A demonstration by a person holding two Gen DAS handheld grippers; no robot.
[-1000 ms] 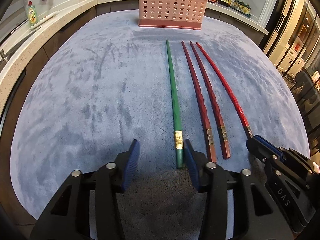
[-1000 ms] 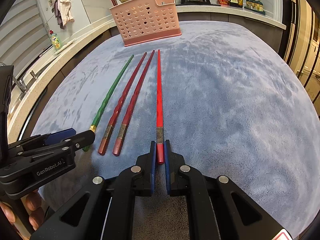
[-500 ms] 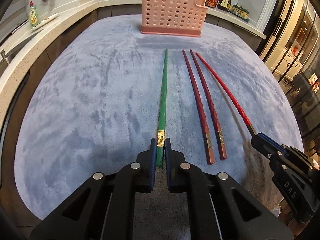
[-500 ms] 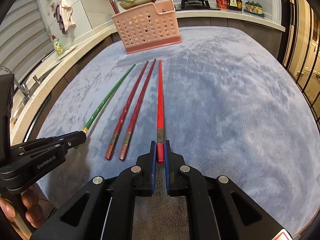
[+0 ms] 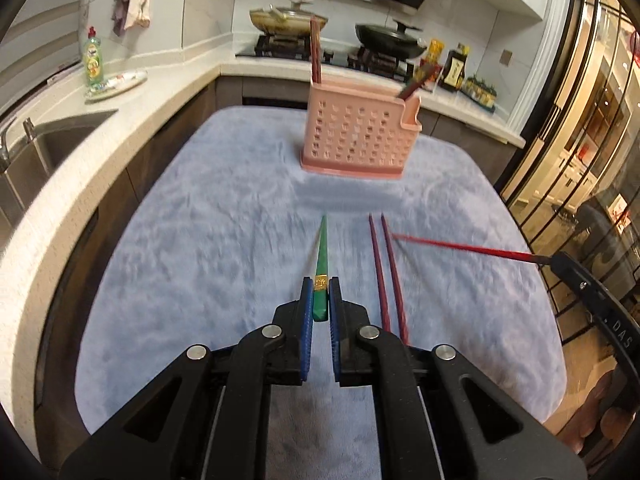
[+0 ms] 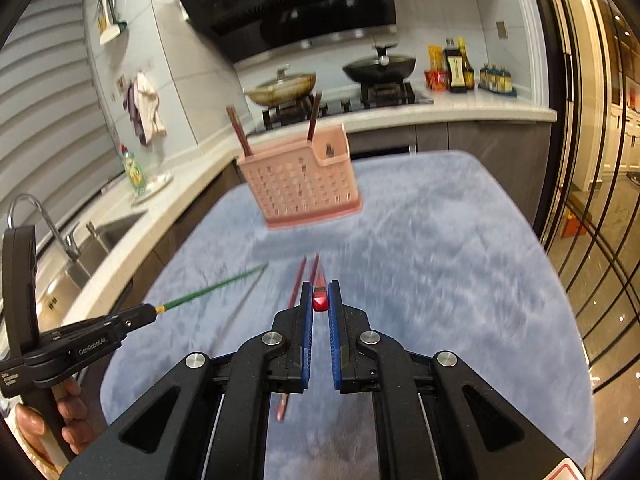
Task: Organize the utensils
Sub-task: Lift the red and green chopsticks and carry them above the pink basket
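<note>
My left gripper [image 5: 319, 300] is shut on the green chopstick [image 5: 321, 264] and holds it lifted above the blue cloth [image 5: 200, 248], tip pointing at the pink utensil basket [image 5: 358, 136]. My right gripper [image 6: 319, 300] is shut on the bright red chopstick [image 6: 319, 302], also lifted; it shows from the side in the left wrist view [image 5: 460, 247]. Two dark red chopsticks [image 5: 386, 272] lie on the cloth between the grippers. The basket [image 6: 304, 188] holds two dark red chopsticks [image 6: 239, 132] upright.
A sink [image 5: 52, 148] and a dish soap bottle [image 5: 93, 58] are on the counter to the left. A stove with pans [image 5: 288, 20] and sauce bottles [image 5: 454, 68] stand behind the basket. Glass doors [image 6: 600, 160] are to the right.
The left gripper closed on the green chopstick. Both grippers have lifted their chopsticks off the cloth and tilted up toward the basket. The two dark red chopsticks stay on the cloth.
</note>
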